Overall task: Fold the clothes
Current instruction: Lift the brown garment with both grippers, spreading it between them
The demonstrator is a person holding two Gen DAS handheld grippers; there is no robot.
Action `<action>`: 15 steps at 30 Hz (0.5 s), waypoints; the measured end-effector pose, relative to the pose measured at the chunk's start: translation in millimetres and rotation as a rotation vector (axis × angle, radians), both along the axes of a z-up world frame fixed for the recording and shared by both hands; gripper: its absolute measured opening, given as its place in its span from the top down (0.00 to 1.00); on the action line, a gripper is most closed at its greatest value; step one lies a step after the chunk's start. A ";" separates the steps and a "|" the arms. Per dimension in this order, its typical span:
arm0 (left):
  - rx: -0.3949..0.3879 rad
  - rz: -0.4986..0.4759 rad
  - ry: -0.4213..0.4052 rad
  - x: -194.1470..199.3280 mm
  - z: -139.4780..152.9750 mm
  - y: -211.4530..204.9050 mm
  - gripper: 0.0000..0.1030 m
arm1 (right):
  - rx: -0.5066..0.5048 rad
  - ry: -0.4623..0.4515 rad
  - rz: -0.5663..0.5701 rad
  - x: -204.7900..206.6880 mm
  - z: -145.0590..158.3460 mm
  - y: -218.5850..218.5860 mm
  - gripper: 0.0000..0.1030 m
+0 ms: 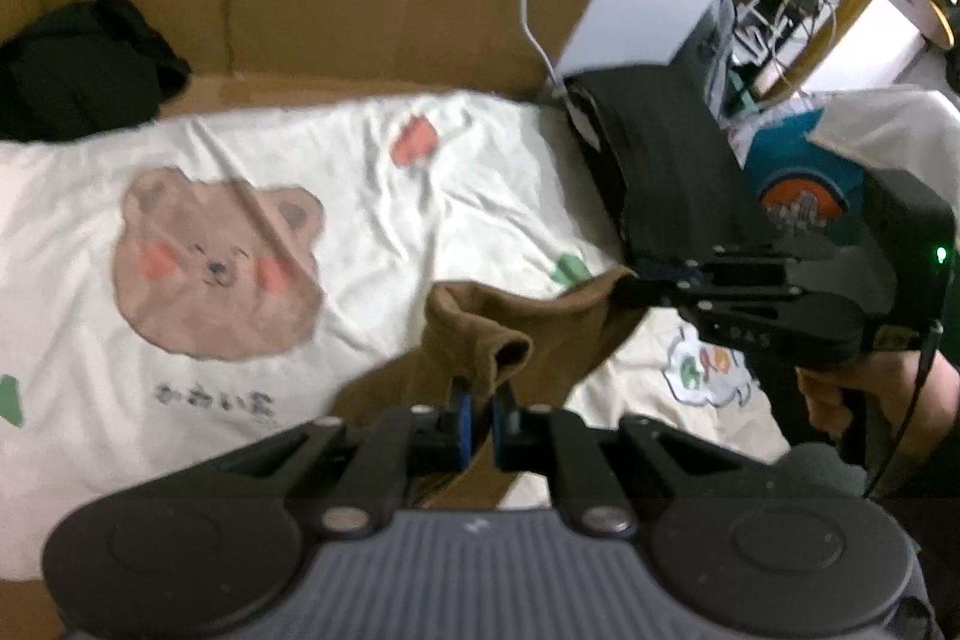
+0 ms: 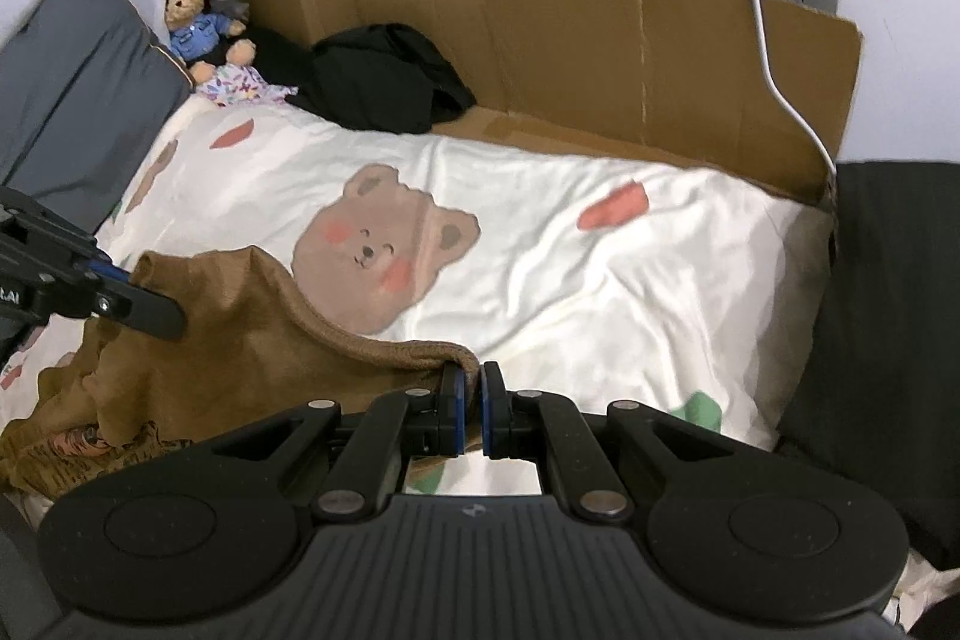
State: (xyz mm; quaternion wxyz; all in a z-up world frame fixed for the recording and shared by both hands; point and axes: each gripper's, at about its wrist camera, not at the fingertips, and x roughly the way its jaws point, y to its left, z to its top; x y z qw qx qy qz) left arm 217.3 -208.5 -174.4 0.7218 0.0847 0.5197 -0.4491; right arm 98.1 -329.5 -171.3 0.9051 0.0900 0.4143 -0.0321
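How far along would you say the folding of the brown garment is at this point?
Done: nothing looks folded yet. In hand: the left hand-held gripper and right hand-held gripper each pinch an edge of the brown garment, stretched over the bear-print bedsheet. Left: folding it; the black clothes lie bunched behind.

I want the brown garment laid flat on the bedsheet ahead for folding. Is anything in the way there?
Nothing visible. Both the left gripper and right gripper pinch the brown garment, and the bear-print bedsheet ahead is bare. The black clothes lie by the cardboard.
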 end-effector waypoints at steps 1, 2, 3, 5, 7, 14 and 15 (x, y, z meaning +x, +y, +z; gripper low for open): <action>0.007 -0.008 0.007 -2.9 -4.2 -2.0 0.92 | 0.001 0.006 -0.004 -1.2 -3.4 0.5 0.95; 0.012 -0.014 0.013 -5.4 -8.2 -3.6 0.92 | 0.002 0.010 -0.007 -1.9 -6.4 1.1 0.95; 0.016 -0.015 0.017 -7.2 -11.7 -4.3 0.92 | 0.003 0.014 -0.010 -2.4 -8.9 1.8 0.95; 0.024 -0.018 0.025 -10.7 -18.6 -5.8 0.92 | 0.003 0.024 -0.014 -2.5 -13.6 3.0 0.95; 0.031 -0.021 0.033 -14.3 -25.6 -7.2 0.87 | 0.001 0.036 -0.016 -2.6 -17.5 3.8 0.95; 0.056 -0.052 0.047 -18.8 -34.6 -4.9 0.73 | -0.011 0.091 -0.023 -0.4 -30.0 0.3 0.95; 0.055 -0.054 0.046 -17.8 -32.0 -0.1 0.72 | -0.014 0.098 -0.022 0.3 -31.5 -0.1 0.95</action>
